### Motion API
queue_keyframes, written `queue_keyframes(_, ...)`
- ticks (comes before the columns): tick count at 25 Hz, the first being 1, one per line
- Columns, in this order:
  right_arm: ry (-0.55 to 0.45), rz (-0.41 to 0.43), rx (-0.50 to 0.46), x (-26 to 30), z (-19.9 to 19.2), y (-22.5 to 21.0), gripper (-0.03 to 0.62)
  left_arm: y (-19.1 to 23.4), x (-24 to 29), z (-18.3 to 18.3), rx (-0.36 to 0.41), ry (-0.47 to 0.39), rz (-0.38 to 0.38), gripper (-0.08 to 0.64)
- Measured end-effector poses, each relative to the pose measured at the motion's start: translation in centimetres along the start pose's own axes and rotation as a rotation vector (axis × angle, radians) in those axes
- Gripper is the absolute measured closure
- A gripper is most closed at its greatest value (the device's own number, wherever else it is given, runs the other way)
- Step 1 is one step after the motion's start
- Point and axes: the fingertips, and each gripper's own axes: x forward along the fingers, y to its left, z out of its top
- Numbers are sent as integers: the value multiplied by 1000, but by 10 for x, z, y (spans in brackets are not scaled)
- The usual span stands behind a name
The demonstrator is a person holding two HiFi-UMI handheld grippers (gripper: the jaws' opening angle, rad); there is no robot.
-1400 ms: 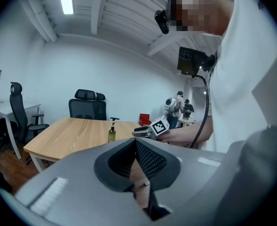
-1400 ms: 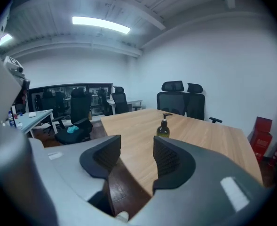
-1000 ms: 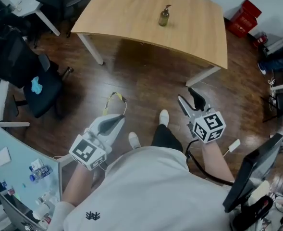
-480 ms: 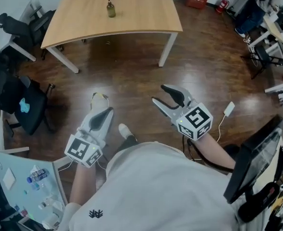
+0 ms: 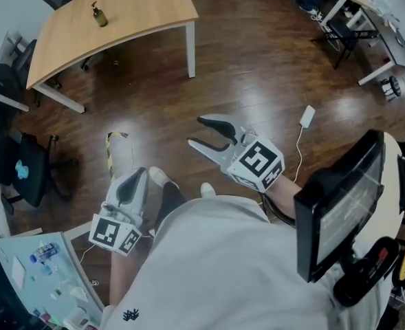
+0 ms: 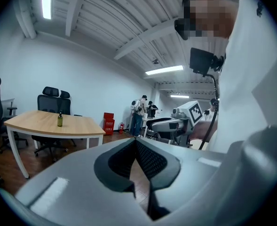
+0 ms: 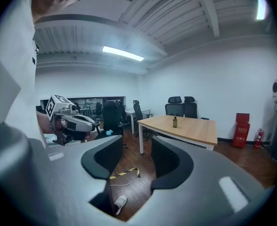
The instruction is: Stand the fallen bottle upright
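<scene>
Moved: since a second ago, the worktop and the bottle have slid to the upper left of our head view. Both tongs have swung along with our turn.
Bottle: it stands upright on the worktop near its far edge, well apart from both tongs.
Left tongs: clenched tip to tip on nothing, held low beside our leg.
Right tongs: released, with the jaws closing and only floor between them.
Left gripper view alone: people stand far off near a red box.
Right gripper view, not the left: a yellow-and-black strap lies on the floor.
Head view alone: we see a monitor at our right and a white adapter on the floor.
Writing: the bottle's label is too small for us to read, and the shirt emblem shows no letters.
</scene>
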Motion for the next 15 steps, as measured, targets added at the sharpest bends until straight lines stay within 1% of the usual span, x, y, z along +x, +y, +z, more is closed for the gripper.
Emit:
queue_keyframes(4,-1,-2,-15,-13,0,3,400,-11,-1,-2,-10,8,-3,560)
queue_keyframes(8,-2,0,-19,-19,1,7,413,-17,1,4,12,3,-8,560)
queue_keyframes(15,12,-7,-26,-10,2,5,431,-7,3,1,2,10,-21,560)
